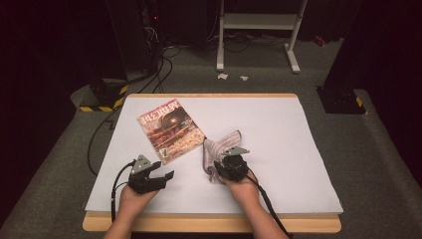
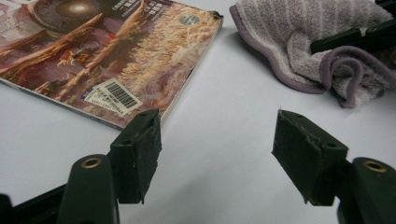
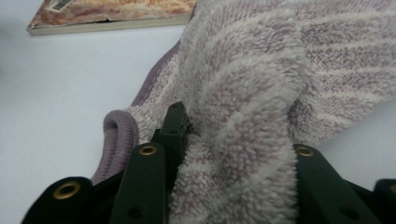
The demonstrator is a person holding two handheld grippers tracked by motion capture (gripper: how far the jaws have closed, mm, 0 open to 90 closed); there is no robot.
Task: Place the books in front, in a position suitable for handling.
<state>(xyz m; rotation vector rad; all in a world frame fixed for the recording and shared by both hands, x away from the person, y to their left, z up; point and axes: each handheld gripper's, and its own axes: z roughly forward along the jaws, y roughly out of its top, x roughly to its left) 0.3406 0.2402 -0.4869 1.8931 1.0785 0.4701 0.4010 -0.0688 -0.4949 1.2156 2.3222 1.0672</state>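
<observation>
High view: white table sheet (image 1: 278, 129) on a wooden-edged top. Right gripper (image 1: 225, 160) sits at the near end of a striped towel (image 1: 219, 144), which lies just right of a magazine (image 1: 170, 130); its jaw tips are buried in the cloth. Left gripper (image 1: 161, 175) rests on bare sheet near the magazine's lower corner, well apart from the towel.

Right gripper view: a thick fold of the towel (image 3: 243, 116) rises between the jaws and hides most of both inner faces; one black fingertip (image 3: 175, 121) pokes out at the left. Jaws clamped on that fold. Terry pile, pale grey with mauve stripes, rolled mauve hem. The magazine's edge (image 3: 107, 21) is cut off at the top.

Left gripper view: left gripper (image 2: 217, 149) jaws stand wide, nothing between them. Pads (image 2: 140, 149) matte black, edges frayed. Magazine (image 2: 107, 51) glossy, barcode label, far part cropped. Towel (image 2: 308, 42) bunched, partly out of frame; dark bars of the other gripper cross it at the right edge.
</observation>
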